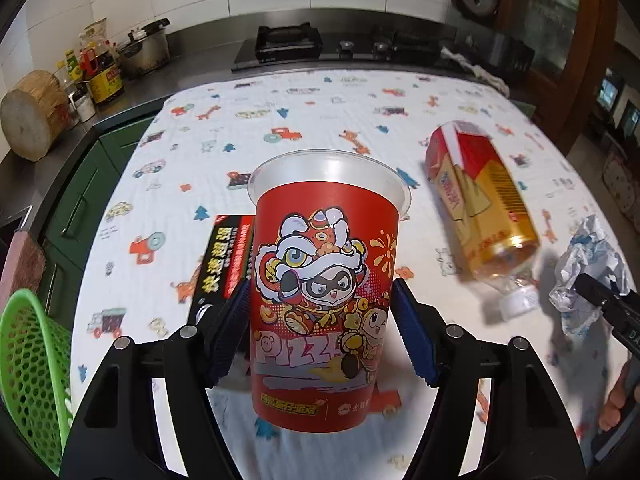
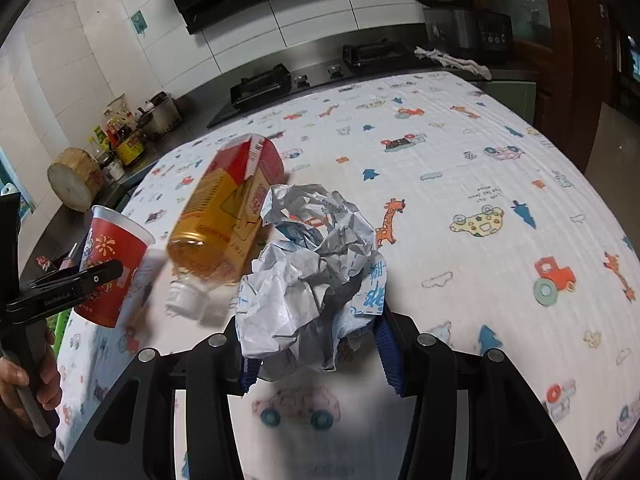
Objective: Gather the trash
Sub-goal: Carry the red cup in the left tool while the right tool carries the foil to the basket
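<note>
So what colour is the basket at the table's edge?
Green mesh basket, clearest in the left wrist view.

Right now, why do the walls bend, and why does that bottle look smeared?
Both views are fisheye, so the counter and table edges bow. Left wrist view: the bottle is motion-blurred, the cup sharp. Right wrist view: the bottle and cup smear, the crumpled paper stays crisp.

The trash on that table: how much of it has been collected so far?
Nothing visibly binned yet. In hand: the left hand-held gripper is around the red cup, and the right hand-held gripper is shut on the crumpled paper. Left: the bottle and black box on the table; green basket waits.
</note>
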Demonstrator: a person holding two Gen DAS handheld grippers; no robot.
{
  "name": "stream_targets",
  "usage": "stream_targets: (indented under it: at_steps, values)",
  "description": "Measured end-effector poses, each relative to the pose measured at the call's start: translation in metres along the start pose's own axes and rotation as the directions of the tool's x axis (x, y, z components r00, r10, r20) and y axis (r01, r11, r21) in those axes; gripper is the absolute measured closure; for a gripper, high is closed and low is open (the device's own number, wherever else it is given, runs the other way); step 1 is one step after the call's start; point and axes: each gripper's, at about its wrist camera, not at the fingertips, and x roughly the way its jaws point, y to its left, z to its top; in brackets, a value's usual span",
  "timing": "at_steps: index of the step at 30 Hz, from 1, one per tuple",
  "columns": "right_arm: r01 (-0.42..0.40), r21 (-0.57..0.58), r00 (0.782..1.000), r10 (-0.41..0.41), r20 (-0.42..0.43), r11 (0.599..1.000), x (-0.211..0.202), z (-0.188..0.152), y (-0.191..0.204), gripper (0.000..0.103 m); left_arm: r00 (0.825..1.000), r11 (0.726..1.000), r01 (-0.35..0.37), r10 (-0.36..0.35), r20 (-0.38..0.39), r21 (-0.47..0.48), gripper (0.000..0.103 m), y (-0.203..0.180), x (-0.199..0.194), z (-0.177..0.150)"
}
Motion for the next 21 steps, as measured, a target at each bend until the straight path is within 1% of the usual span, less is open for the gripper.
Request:
stream_targets:
  at_steps: [4, 9, 15, 18, 21]
  values:
    - [-0.017, -0.017, 0.999, 0.017, 0.027, 1.0, -0.017, -0.003, 0.011, 0.056, 0.999, 0.999, 0.011, -0.01, 0.034, -0.041, 0.034, 0.016, -0.026, -0.01]
    - [-0.057, -0.067, 0.997, 0.06, 0.042, 0.996, -0.029, -0.003, 0.039, 0.056, 0.997, 0.995, 0.005, 0.003, 0.074, -0.103, 0.034, 0.045, -0.057, -0.023]
    - [-0.133, -0.16, 0.99, 0.138, 0.02, 0.978, -0.03, -0.003, 0.094, 0.056, 0.991, 0.982, -0.042, 0.064, 0.113, -0.186, 0.034, 0.098, -0.092, -0.043]
    - [-0.175, -0.207, 0.984, 0.178, -0.006, 0.962, -0.025, -0.005, 0.126, 0.056, 0.988, 0.968, -0.076, 0.106, 0.116, -0.24, 0.034, 0.13, -0.107, -0.056]
    - [-0.211, -0.252, 0.977, 0.211, -0.029, 0.944, -0.02, -0.009, 0.157, 0.056, 0.982, 0.948, -0.111, 0.15, 0.111, -0.299, 0.034, 0.164, -0.119, -0.072]
